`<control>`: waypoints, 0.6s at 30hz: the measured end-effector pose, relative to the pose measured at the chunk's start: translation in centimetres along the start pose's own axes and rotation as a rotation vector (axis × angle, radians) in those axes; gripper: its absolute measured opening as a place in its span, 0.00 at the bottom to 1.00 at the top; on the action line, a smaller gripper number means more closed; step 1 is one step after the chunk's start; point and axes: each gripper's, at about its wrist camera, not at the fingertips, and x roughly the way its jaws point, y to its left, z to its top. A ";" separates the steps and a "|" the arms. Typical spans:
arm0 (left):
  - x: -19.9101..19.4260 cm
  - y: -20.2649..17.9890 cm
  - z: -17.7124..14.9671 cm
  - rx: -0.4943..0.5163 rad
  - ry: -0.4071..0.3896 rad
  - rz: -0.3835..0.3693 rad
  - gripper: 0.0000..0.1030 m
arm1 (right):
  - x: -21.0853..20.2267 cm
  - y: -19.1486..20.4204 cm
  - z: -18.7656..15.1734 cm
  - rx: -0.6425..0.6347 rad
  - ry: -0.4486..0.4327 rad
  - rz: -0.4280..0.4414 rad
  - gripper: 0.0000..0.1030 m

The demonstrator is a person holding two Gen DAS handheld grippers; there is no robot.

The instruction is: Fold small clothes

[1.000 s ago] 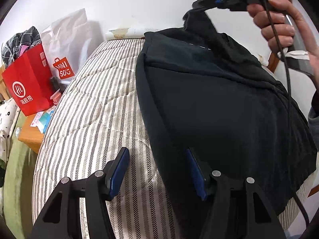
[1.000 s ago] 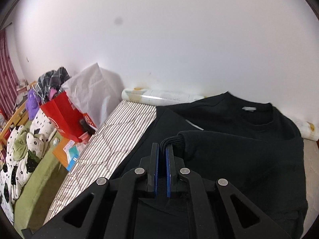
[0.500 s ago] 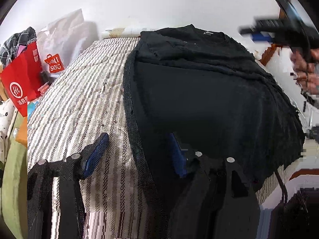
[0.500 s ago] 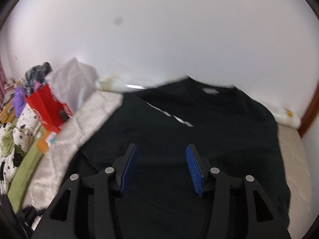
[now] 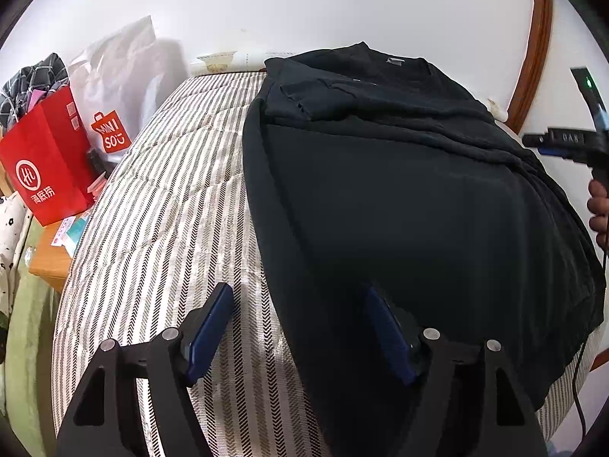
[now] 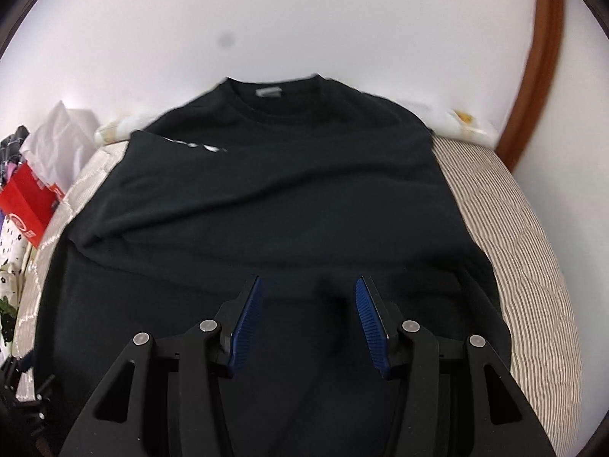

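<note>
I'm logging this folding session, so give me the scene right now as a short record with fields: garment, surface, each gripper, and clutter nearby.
garment: black shirt, lying on the bed, collar at the far end, one sleeve folded in over the body
surface: striped mattress
left gripper: open, fingers straddling the shirt's near edge, jaws just been opening
right gripper: open, over the shirt, nothing pinched
clutter: red paper bag and white Miniso bag beside the bed

Premises: a home bedroom. A bed (image 5: 160, 205) with striped quilted cover stands against a white wall; at the frame's left, red (image 5: 45, 160) and white shopping bags (image 5: 114, 87) crowd a bedside stand.
</note>
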 end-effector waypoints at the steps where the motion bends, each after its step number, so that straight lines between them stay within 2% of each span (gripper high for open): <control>1: 0.0 -0.1 0.0 0.002 0.001 0.001 0.70 | 0.0 -0.5 -0.4 0.010 0.007 -0.005 0.49; 8: 0.1 -0.4 0.0 0.007 0.004 0.010 0.71 | -0.2 -2.9 -1.9 0.073 0.006 -0.014 0.49; 12: 0.2 -0.4 0.0 0.010 0.004 0.013 0.71 | 0.1 -3.4 -1.9 0.088 0.032 0.019 0.49; 18: 0.0 -0.5 0.4 -0.007 0.024 0.016 0.71 | -0.3 -4.3 -2.3 0.101 0.015 0.056 0.49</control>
